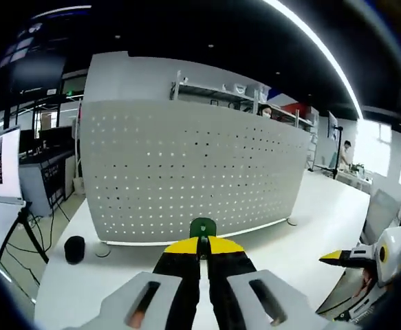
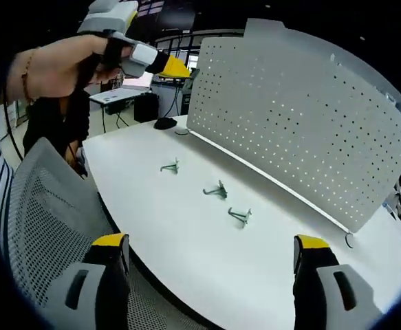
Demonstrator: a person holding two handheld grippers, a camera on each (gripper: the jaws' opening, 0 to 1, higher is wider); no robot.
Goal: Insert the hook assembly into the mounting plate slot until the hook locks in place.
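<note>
1. Just ahead of the left gripper point(image 1: 201, 265), past its yellow tips, stands the white perforated metal mounting plate point(image 1: 193, 172), upright at the far side of the white bench point(image 1: 303, 240). This gripper's jaws are pressed together on a small green hook piece point(image 1: 202, 227) that sticks out between the tips; its exact shape is too small to tell.
2. Right gripper point(image 2: 210, 258) is spread wide and holds nothing; it sits low at the near bench edge over a grey mesh chair back point(image 2: 42, 206).
3. Beyond the right gripper, between it and the plate, three more small green metal hooks point(image 2: 217, 190) lie in a row on the bench, apart from each other and untouched.
4. Step in hand, as I judge it: bring the held hook up to the plate face and seat it in a hole row.
5. Do it well: keep the hook square to the plate, tips level, and pick a hole straight ahead of the left gripper, not off to a side.
6. Push straight in, then down, until it seats; don't let go before it holds.
7. Risk: the hook twisting in the pinch, so keep the squeeze firm.
8. Keep the right gripper back and angled so the plate and spare hooks remain visible.
</note>
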